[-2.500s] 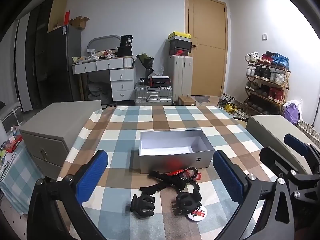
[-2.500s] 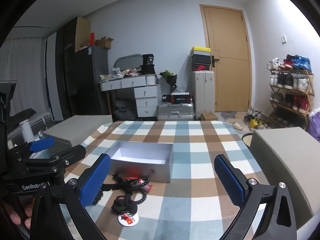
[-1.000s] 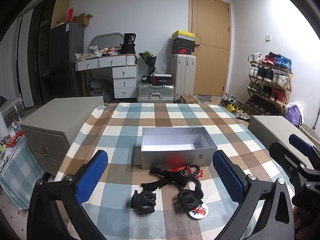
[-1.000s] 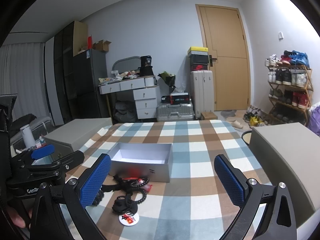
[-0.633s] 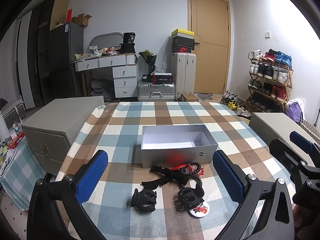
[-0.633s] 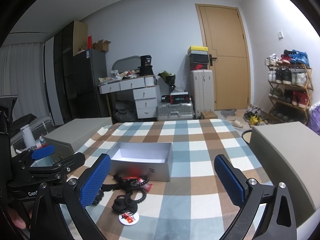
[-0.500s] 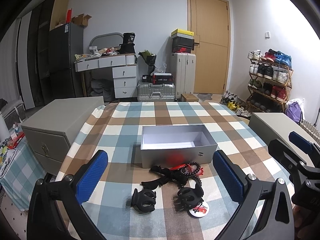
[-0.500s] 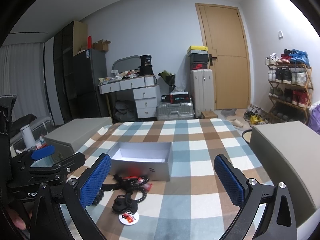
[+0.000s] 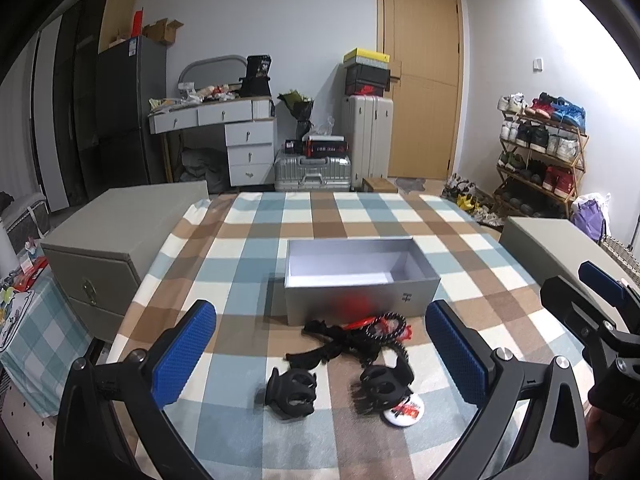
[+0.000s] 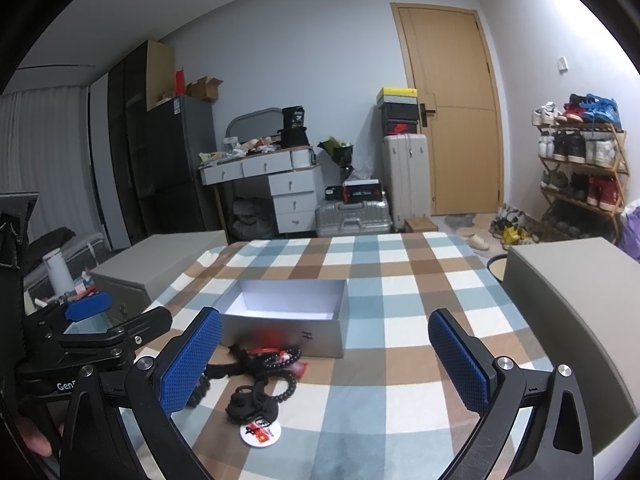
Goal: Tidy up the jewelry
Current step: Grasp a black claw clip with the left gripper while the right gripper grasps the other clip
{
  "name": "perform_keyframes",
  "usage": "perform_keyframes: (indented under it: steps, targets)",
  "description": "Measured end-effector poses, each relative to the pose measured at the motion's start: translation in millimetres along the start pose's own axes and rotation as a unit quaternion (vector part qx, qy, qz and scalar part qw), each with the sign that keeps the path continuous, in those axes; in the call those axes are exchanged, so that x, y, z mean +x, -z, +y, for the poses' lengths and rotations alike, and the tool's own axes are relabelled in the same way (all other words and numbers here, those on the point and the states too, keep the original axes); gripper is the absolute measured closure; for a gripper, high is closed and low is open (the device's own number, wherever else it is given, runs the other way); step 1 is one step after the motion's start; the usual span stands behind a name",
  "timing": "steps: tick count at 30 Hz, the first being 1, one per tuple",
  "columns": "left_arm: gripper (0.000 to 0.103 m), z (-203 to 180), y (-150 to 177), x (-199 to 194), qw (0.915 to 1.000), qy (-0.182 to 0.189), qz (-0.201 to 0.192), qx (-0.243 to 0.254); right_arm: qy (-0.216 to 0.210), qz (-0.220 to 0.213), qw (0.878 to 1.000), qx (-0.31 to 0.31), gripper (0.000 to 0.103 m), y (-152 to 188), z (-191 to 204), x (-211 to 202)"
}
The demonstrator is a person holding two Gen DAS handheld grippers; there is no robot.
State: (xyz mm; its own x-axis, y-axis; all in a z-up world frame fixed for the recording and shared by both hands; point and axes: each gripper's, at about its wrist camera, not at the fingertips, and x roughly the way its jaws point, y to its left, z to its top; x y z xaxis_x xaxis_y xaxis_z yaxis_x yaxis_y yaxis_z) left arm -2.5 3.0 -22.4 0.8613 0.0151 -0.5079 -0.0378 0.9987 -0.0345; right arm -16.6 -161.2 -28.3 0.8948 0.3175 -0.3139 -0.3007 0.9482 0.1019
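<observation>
Blue-padded and spread wide, the left tongs (image 9: 320, 354) hang empty above the near edge of the checked surface (image 9: 248, 240), and the right tongs (image 10: 325, 350) are parted and empty too, held off to the right side. Straight ahead of the left tongs, between their two pads, lies the jewelry heap: nearest is a black claw clip (image 9: 291, 391), just beside it a second black clip (image 9: 382, 380) resting partly over a round white badge (image 9: 403, 410). Just past these sits a tangle of black ribbon (image 9: 324, 342), a black bead bracelet (image 9: 386, 323) and a red piece (image 9: 362, 323), the tangle's long axis running left to right along the front wall of the grey box (image 9: 360, 304), close in front of that wall. The box is open and looks empty, its long side facing the tongs. From the right wrist view the same heap (image 10: 260, 376) lies low and to the left, behind the left pad, so the left tongs are the nearer and better lined up; none of the jewelry appears to be in the box yet. The likely first pick is the near claw clip, reached by dropping straight forward and down, then carrying it over the tangle into the box. Farther off are a dresser (image 9: 236, 136), suitcases and a wooden door (image 9: 420, 84).
</observation>
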Motion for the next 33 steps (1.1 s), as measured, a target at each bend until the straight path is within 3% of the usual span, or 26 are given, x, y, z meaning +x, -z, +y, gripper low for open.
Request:
perform_keyframes:
  steps: [8,13,18,25,27,33]
  targets:
    - [0.001,21.7,19.5,16.7,0.9983,0.011,0.057,-0.006,-0.004,0.023,1.0,-0.006,0.0,14.9,3.4,17.7]
    - [0.001,28.3,37.2,29.8,0.9937,0.044,0.103,0.008,-0.023,0.038,0.999,-0.009,0.0,27.5,4.2,31.0]
    - [0.001,40.0,48.1,46.7,0.9822,0.095,0.16,-0.023,-0.04,0.065,0.997,-0.004,0.0,38.1,4.8,48.2]
    - [0.001,54.2,48.6,54.5,0.9771,0.119,0.174,-0.027,-0.058,0.098,0.993,-0.014,0.0,52.5,11.8,68.0]
    - [0.006,53.4,49.9,60.1,0.9719,0.141,0.187,-0.02,-0.065,0.106,0.992,-0.011,0.0,54.4,13.1,70.4]
    - [0.033,53.2,51.9,64.1,0.9626,0.176,0.206,-0.009,-0.074,0.12,0.99,-0.007,0.0,60.1,15.6,76.1]
